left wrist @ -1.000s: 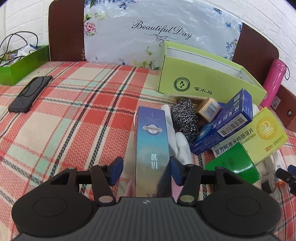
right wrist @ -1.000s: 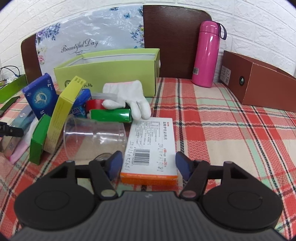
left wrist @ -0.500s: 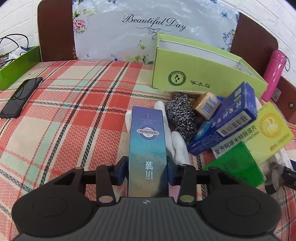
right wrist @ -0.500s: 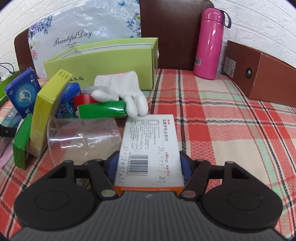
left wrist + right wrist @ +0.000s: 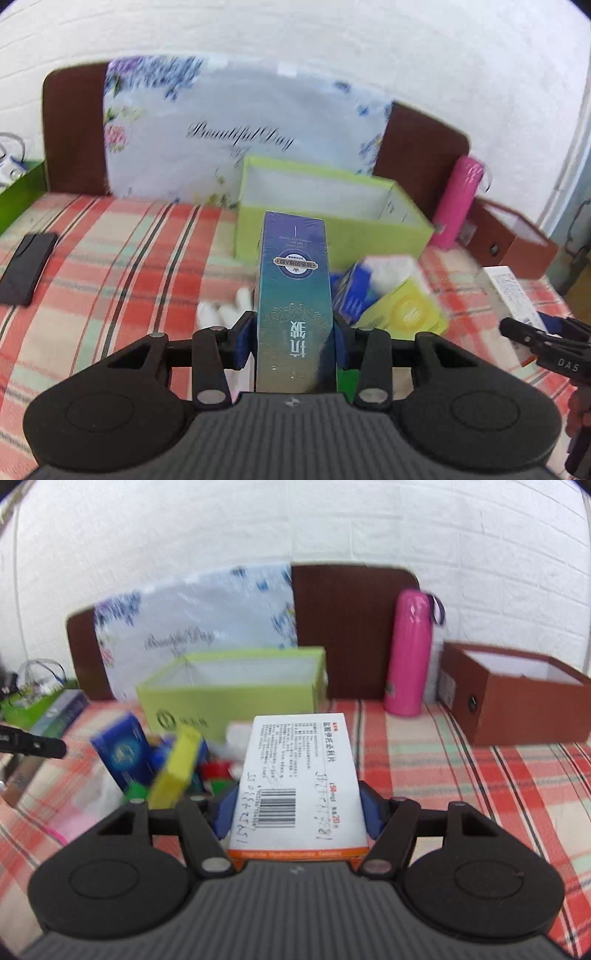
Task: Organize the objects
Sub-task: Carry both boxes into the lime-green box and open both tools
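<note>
Left wrist view: the tall blue box (image 5: 293, 306) sits between the two blue fingers (image 5: 245, 341) of the left gripper (image 5: 293, 343). The fingers are closed tight on its sides, and the box is held up above the counter (image 5: 110, 266), which has a red and green check cloth. Just past the far end of the box is the open green box (image 5: 332, 206), and its white inside shows. Below and to the right of the blue box lies a blurry heap: a small blue carton (image 5: 351, 291), a yellow box (image 5: 406, 310) and a white glove (image 5: 221, 310). A black phone (image 5: 27, 273) lies far off to the left. A pink bottle (image 5: 458, 203) stands to the right of the green box, and a brown box (image 5: 517, 243) stands farther right. At the right edge the right gripper (image 5: 543, 332) comes in with its white box (image 5: 511, 299).

In the right wrist view, the right gripper (image 5: 297, 808) has its fingers (image 5: 225, 812) shut on that white box (image 5: 299, 779), which has a barcode and an orange near end. It is also lifted off the cloth. The green box (image 5: 232, 690) is far and a little left, the pink bottle (image 5: 410, 653) is far right, and the open brown box (image 5: 517, 698) is right of it. The black tip of the left gripper (image 5: 40, 744) shows at the left edge. It all looks blurry.
</note>
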`<action>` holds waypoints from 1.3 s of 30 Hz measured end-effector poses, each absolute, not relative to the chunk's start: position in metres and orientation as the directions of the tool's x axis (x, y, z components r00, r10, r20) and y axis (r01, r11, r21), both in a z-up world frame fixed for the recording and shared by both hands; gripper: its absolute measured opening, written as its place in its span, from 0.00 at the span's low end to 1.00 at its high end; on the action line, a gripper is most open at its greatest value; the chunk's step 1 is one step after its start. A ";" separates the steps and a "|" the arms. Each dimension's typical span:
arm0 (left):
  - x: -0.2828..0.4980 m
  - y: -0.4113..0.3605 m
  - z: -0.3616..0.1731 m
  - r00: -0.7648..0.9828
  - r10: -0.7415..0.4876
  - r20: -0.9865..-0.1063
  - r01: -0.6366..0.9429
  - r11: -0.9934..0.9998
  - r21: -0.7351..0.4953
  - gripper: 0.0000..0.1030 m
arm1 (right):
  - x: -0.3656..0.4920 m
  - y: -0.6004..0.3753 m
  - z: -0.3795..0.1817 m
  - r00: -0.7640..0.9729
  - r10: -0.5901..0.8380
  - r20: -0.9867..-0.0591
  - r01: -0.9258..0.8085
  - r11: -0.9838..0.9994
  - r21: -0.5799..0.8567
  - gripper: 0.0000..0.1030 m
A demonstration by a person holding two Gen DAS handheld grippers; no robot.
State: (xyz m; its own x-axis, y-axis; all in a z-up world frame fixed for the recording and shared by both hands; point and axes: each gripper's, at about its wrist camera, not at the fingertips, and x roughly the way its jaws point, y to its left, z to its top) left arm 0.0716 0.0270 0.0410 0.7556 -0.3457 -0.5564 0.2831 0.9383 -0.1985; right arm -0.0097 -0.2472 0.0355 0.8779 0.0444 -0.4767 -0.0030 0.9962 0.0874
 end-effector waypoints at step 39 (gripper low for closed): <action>0.330 -0.040 0.029 0.654 -0.368 -0.661 0.254 0.930 -0.266 0.71 | 0.309 -0.180 -0.010 0.670 0.120 -0.733 -0.084 0.993 0.086 0.85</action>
State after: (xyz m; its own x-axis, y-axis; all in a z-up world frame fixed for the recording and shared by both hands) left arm 0.3297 -0.0400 0.0294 0.6539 -0.3680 -0.6610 0.2544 0.9298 -0.2660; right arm 0.3087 -0.1798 -0.0098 0.6697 0.1200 -0.7328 -0.0839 0.9928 0.0858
